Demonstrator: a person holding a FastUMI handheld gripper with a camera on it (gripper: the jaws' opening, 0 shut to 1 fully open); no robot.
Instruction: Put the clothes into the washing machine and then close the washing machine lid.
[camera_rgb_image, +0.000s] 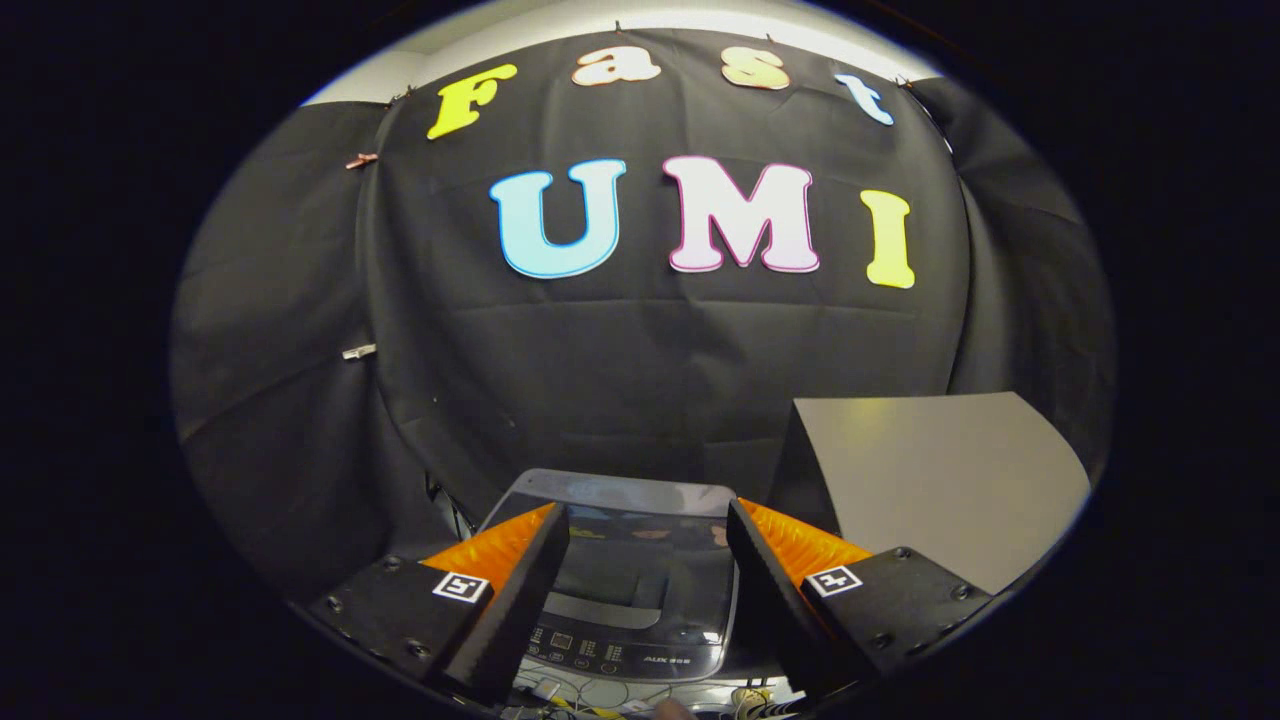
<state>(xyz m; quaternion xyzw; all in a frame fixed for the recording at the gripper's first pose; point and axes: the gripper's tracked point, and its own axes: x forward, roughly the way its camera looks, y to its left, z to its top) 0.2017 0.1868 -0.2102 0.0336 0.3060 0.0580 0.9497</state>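
Note:
A small top-loading washing machine (630, 580) stands below and just ahead of my fingers, seen between them. Its dark glossy lid (625, 525) lies flat and shut, with a control panel (600, 652) along the near edge. My gripper (645, 530) hovers above it, open, with nothing between the fingers. No clothes are visible in this view.
A grey table top (930, 480) stands to the right of the machine, beyond the right finger. Black cloth forms the booth wall (650, 350) behind. Loose cables (580, 695) lie on the floor in front of the machine.

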